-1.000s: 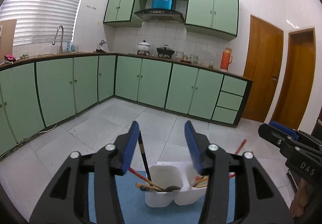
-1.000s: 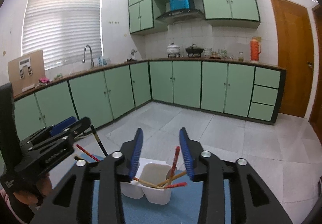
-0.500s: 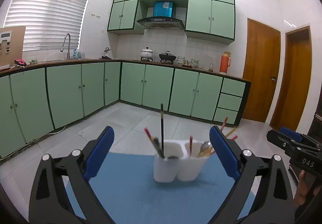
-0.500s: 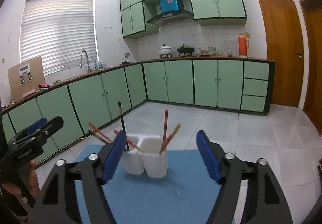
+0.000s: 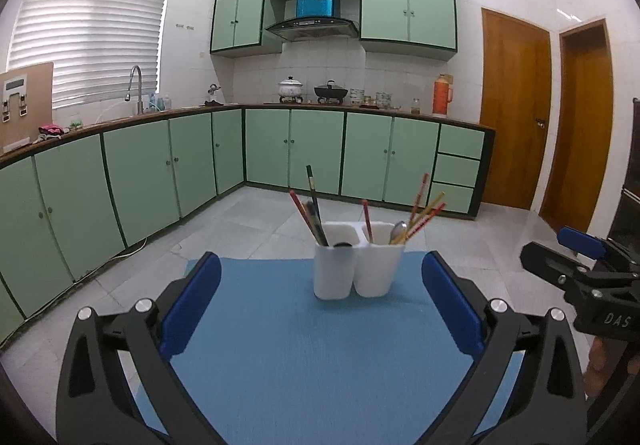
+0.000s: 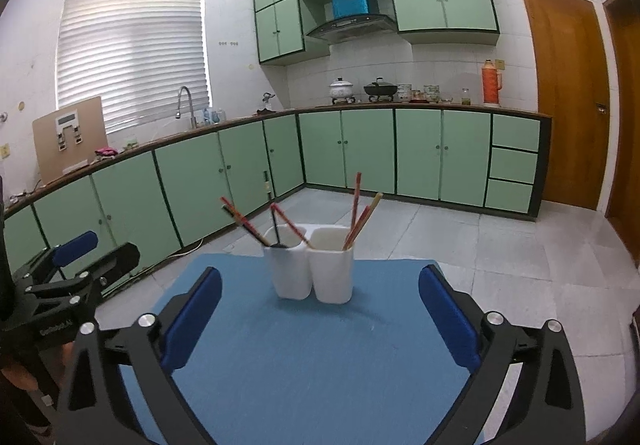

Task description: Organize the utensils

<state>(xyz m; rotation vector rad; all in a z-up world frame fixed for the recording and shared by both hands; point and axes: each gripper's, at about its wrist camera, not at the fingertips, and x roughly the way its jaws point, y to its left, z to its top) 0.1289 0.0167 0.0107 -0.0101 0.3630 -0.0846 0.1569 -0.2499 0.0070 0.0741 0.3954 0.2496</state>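
A white two-compartment holder [image 5: 356,265] stands near the far edge of a blue mat [image 5: 280,345]. Its left cup holds dark and red chopsticks [image 5: 310,209]. The right cup holds red and tan chopsticks [image 5: 420,209] and a spoon [image 5: 398,231]. My left gripper [image 5: 320,269] sits back from the holder, jaws opening wide, with nothing between them. In the right wrist view the holder [image 6: 312,269] stands ahead of my right gripper [image 6: 320,281], whose jaws are also opening on nothing. Each gripper shows at the other view's edge: right gripper [image 5: 568,261], left gripper [image 6: 92,257].
Beyond the mat's far edge [image 6: 320,259] the tiled floor [image 6: 480,237] drops away. Green base cabinets [image 5: 312,149] line the back and left walls. Two wooden doors [image 5: 516,105] stand at the right. A hand [image 5: 600,357] holds the right gripper.
Both grippers have drawn back from right over the holder, which now stands farther ahead and upright in view. Both pairs of jaws have spread from half closed to wide.
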